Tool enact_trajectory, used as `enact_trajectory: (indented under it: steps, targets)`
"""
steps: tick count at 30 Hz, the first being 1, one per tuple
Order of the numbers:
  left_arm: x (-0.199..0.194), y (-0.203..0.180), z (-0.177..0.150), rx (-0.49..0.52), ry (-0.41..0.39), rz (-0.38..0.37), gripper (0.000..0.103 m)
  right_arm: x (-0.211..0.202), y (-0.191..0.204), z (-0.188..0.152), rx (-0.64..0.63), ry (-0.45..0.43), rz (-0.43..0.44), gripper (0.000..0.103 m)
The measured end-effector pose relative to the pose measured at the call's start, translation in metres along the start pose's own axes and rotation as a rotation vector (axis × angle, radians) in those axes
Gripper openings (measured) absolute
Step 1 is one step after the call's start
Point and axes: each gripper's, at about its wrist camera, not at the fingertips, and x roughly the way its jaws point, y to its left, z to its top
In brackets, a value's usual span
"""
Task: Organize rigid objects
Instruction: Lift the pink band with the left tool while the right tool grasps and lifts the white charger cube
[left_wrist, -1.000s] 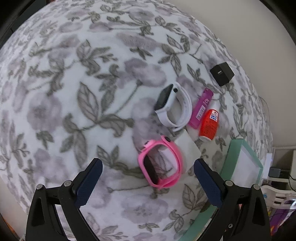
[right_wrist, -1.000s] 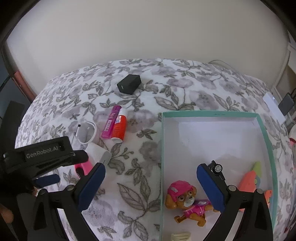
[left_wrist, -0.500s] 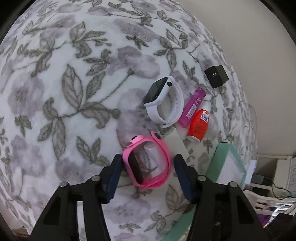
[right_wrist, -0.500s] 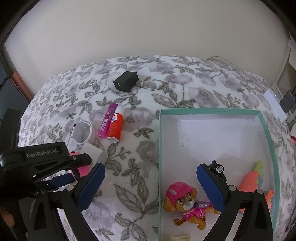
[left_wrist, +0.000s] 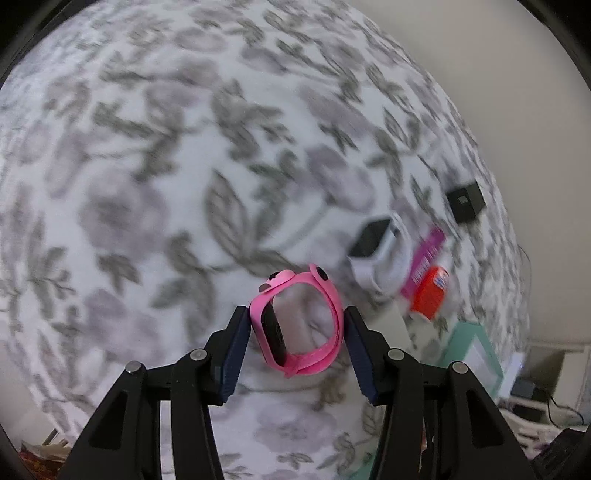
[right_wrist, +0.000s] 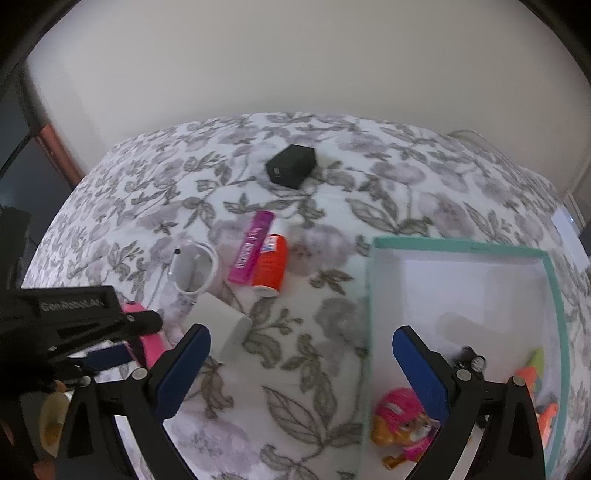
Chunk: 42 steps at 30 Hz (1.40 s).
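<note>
Floral bedspread (left_wrist: 155, 177) in grey and white, plain pale wall behind.

Task item: pink watch (left_wrist: 300, 317), rubbery strap closed in a loop, black screen facing left, two dark buttons on top edge. Gripped across the loop by left gripper (left_wrist: 295, 343); jaws just closed in, dark blue pads pressed on both sides. Appears raised off the bedspread, background blurred.

Right gripper (right_wrist: 301, 354): jaws spread wide, nothing between pads, poised over the bedspread beside left wall of the teal box (right_wrist: 554, 295).

Nearby on the bedspread: white watch (right_wrist: 194, 267), magenta tube (right_wrist: 251, 251) touching orange bottle (right_wrist: 269, 266), white block (right_wrist: 218, 328) just beside the pink watch, black charger cube (right_wrist: 291, 170) well apart, farther back.

Inside the box: pup figure (right_wrist: 402, 424), small toy car (right_wrist: 471, 360), orange toy pieces (right_wrist: 535, 376).
</note>
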Motion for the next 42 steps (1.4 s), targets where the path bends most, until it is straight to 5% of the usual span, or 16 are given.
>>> enact_trajectory:
  steps: [14, 26, 35, 42]
  targets:
    - [-0.008, 0.055, 0.017, -0.175, -0.03, 0.094, 0.053, 0.039, 0.042, -0.007, -0.12, 0.048, 0.029, 0.101]
    - [0.008, 0.046, 0.016, -0.168, -0.023, 0.144, 0.053, 0.062, 0.062, -0.014, -0.166, 0.065, -0.017, 0.094]
    - [0.021, 0.03, 0.015, -0.148, -0.029, 0.171, 0.053, 0.054, 0.059, -0.011, -0.142, 0.042, -0.009, 0.056]
    - [0.02, 0.027, 0.013, -0.142, -0.024, 0.168, 0.053, 0.049, 0.048, -0.011, -0.097, 0.054, 0.02, 0.051]
